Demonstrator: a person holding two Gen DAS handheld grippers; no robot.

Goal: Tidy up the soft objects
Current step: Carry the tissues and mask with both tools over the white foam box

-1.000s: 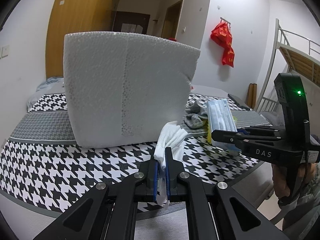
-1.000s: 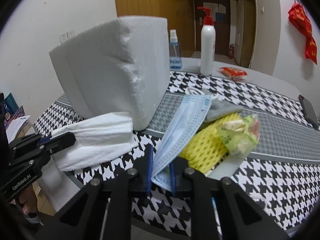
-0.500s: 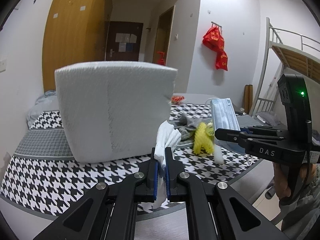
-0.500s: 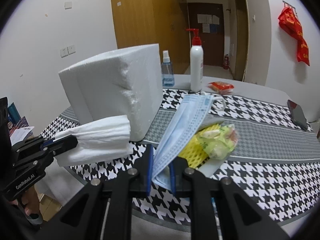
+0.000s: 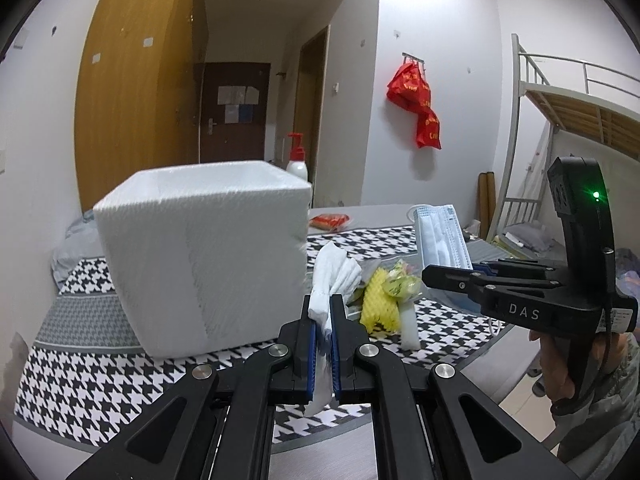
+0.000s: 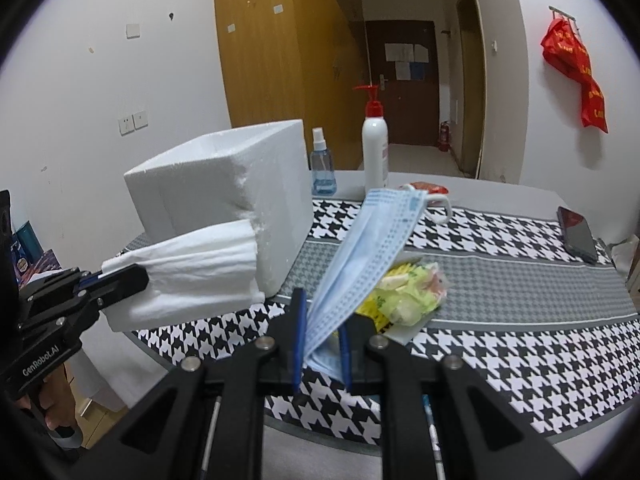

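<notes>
My left gripper is shut on a folded white tissue, held above the table's near edge in front of the white foam box. From the right wrist view that tissue juts out of the left gripper beside the foam box. The right gripper is shut on a blue face mask that stands up between its pads. In the left wrist view the mask rises from the right gripper. A yellow foam net and a plastic-wrapped packet lie on the table.
The table wears a houndstooth cloth. At the back stand a white pump bottle and a blue spray bottle, with a red packet nearby. A phone lies at the right edge. A bunk bed stands to the right.
Both grippers have risen with the tissue and the mask still held; the foam box sits lower in both views and its open top now shows.
</notes>
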